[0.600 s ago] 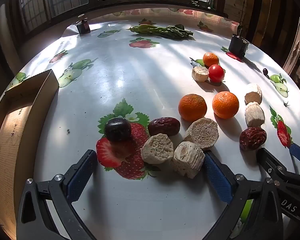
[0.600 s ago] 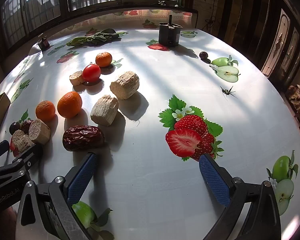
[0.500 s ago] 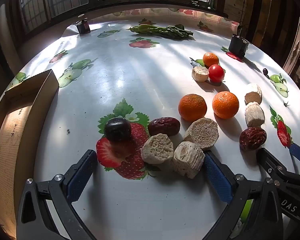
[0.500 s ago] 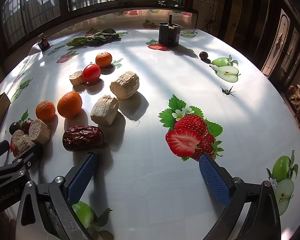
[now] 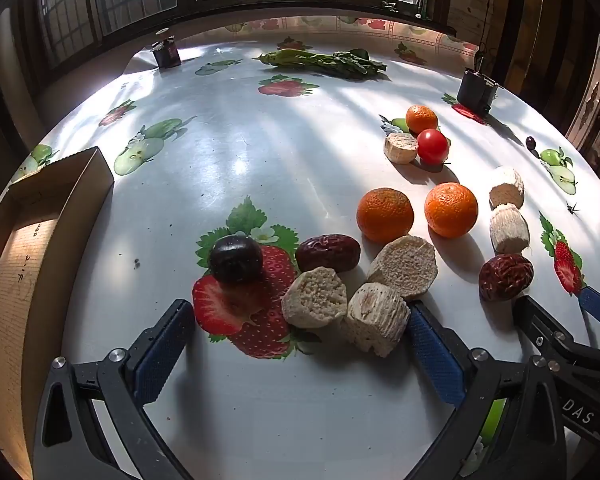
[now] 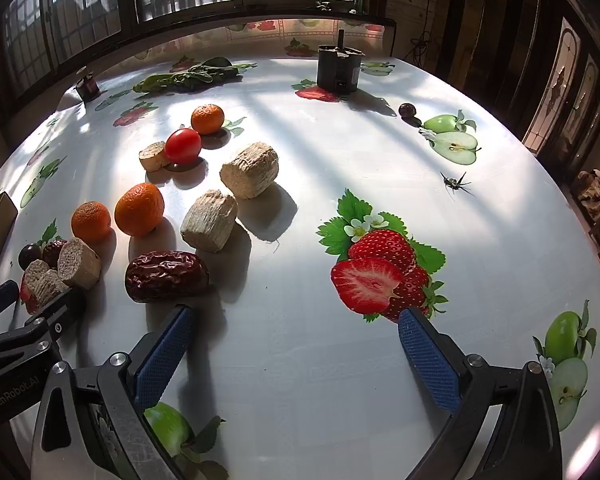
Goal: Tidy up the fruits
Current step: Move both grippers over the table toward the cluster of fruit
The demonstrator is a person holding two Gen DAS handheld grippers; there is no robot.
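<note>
while both claws gape wide, holding nothing, cardboard box (image 5: 40, 240) cut off at frame edge.

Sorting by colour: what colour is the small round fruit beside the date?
Dark purple-black plum, clearest in left wrist view.
</note>
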